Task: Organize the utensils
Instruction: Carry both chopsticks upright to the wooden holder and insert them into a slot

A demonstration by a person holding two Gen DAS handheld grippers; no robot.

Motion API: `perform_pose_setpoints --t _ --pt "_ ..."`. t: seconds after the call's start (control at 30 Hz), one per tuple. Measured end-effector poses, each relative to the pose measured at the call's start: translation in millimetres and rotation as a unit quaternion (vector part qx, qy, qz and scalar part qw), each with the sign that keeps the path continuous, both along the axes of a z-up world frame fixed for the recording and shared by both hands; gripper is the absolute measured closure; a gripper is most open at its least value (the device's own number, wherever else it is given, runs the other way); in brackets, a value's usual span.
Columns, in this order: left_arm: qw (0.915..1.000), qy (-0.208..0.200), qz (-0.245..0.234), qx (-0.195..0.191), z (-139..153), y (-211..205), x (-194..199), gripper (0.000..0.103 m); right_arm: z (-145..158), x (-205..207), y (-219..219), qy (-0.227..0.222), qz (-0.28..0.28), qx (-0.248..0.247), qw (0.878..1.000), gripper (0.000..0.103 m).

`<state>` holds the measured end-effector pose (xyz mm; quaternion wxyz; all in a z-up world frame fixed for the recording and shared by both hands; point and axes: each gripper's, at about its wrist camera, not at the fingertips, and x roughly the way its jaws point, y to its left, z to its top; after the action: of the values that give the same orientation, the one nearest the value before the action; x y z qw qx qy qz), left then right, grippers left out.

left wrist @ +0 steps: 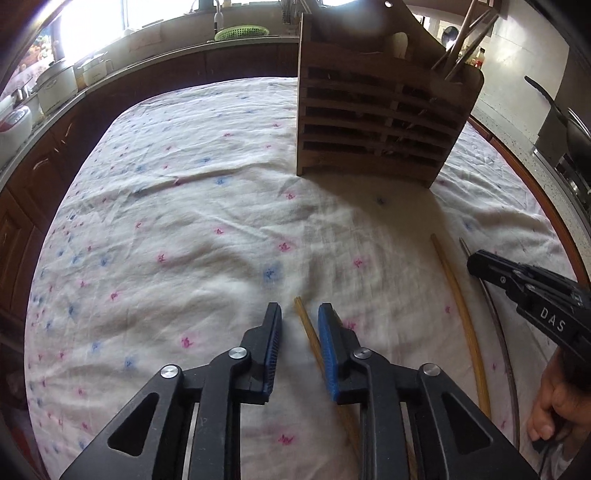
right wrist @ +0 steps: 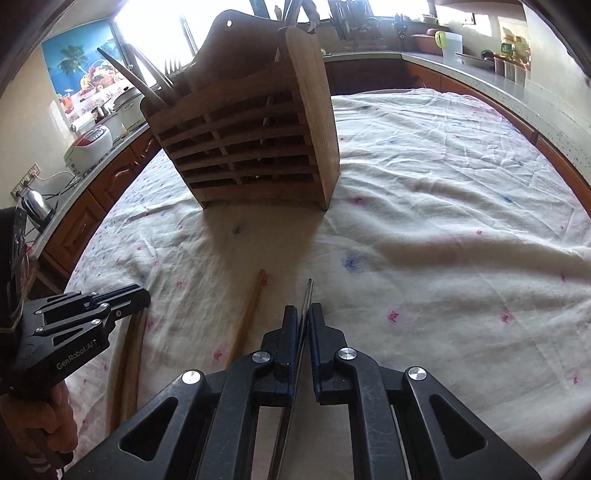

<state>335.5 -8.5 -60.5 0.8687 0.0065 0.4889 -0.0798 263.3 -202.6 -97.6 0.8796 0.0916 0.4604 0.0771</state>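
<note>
My left gripper [left wrist: 300, 319] points down at the floral cloth. A yellow wooden chopstick [left wrist: 309, 334] lies between its jaws, close against the blue right pad [left wrist: 328, 343]. The left pad stands clear of it, so the gripper is open. My right gripper [right wrist: 303, 314] is shut on a thin metal chopstick [right wrist: 308, 291] whose tip sticks out ahead; it also shows at the right of the left wrist view [left wrist: 475, 264]. A second wooden chopstick [left wrist: 460, 299] [right wrist: 251, 314] lies between the two grippers. The slatted wooden utensil holder [left wrist: 369, 122] [right wrist: 258, 147] stands upright beyond them, with chopsticks and forks in its top.
The round table [left wrist: 184, 203] is covered with a wrinkled white cloth with pink and blue flowers. Kitchen counters ring it, carrying rice cookers [left wrist: 55, 88], a kettle [right wrist: 35, 203] and a green basket [left wrist: 242, 32]. A dark pan [left wrist: 554, 107] stands at the right. A person's hand [left wrist: 554, 406] holds the right gripper.
</note>
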Motion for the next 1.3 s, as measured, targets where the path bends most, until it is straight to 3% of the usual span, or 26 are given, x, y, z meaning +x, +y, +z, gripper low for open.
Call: perform_pose_setpoints --t 0.1,0.13,0.27,0.4,0.57,0.7,0.97,1.3 --pt "0.9992 -0.016 -0.009 0.034 1.2 -11.1 -5.6 0.082 0.0 2.1 3.4 0.000 0.001 -0.007 1.000 0.096" --pt "0.9991 -0.021 -0.012 0.036 1.2 -14.0 -6.2 0.087 0.1 2.4 6.1 -0.001 0.003 -0.016 1.000 0.096" --pt "0.9990 -0.023 -0.021 0.031 2.5 -17.2 -4.8 0.096 0.9 2.9 10.9 -0.003 0.007 -0.032 0.999 0.096" --pt "0.9994 -0.034 -0.010 -0.003 13.9 -4.5 -20.2 0.100 8.5 -6.8 4.1 -0.004 0.007 0.001 1.000 0.098" --pt "0.9936 -0.074 0.007 -0.085 54.8 25.3 -54.5 0.100 44.8 -38.1 -3.9 -0.047 0.003 0.035 0.998 0.099" --pt "0.9853 -0.122 0.012 -0.119 93.3 46.2 -85.0 0.100 85.0 -63.6 -8.7 -0.095 0.008 0.050 0.994 0.099" --pt "0.9729 -0.184 0.011 -0.140 141.4 70.8 -136.2 0.100 153.7 -95.7 -18.1 -0.179 0.003 0.057 0.982 0.099" --pt "0.9641 -0.224 0.008 -0.142 173.1 77.2 -155.5 0.100 191.6 -96.9 -28.4 -0.224 -0.005 0.056 0.973 0.099"
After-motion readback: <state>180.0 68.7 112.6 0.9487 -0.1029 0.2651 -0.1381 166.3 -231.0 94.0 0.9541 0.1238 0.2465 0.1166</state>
